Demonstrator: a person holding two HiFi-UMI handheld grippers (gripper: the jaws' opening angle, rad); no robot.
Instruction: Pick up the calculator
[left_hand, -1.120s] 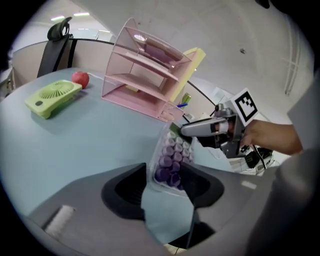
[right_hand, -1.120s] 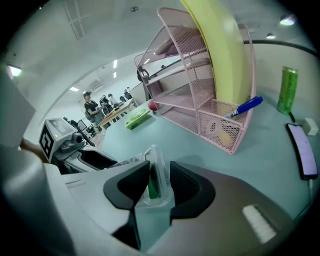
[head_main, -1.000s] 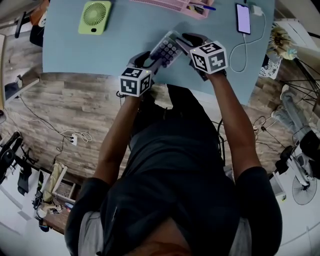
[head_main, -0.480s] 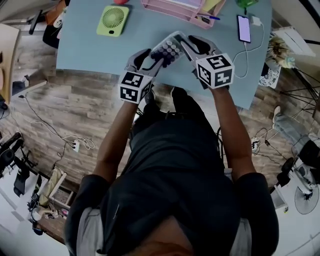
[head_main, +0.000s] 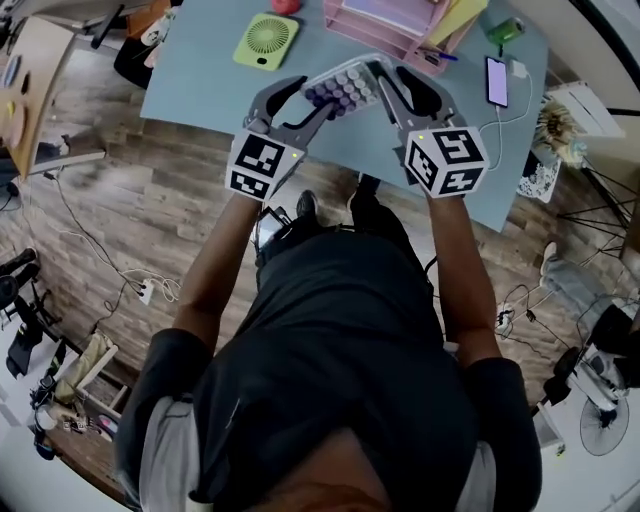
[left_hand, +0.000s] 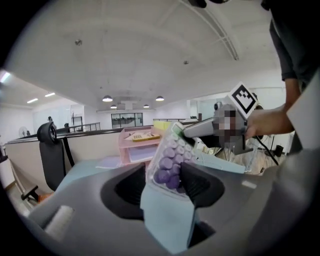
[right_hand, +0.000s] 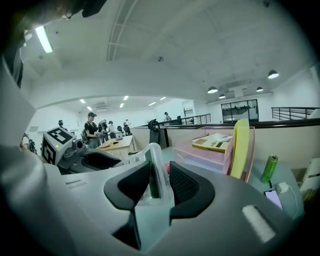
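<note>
The calculator (head_main: 341, 88), pale with rows of purple and white round keys, hangs in the air over the front of the blue table (head_main: 200, 85). My left gripper (head_main: 314, 96) is shut on its near-left end, where the purple keys (left_hand: 169, 161) sit between the jaws. My right gripper (head_main: 387, 78) is shut on the opposite end. In the right gripper view the calculator (right_hand: 152, 170) shows edge-on between the pads. Each gripper sees the other: the right gripper (left_hand: 212, 128) and the left gripper (right_hand: 75, 150).
A pink paper tray (head_main: 385, 22) with a yellow folder (right_hand: 240, 145) stands at the table's back. A green fan (head_main: 266, 42) lies at back left. A phone (head_main: 497, 80) on a white cable and a green bottle (right_hand: 269, 168) are at the right. People stand at far desks (right_hand: 95, 131).
Both grippers have risen toward the camera with the calculator held between them. The table looks smaller and farther below, and the marker cubes look larger.
</note>
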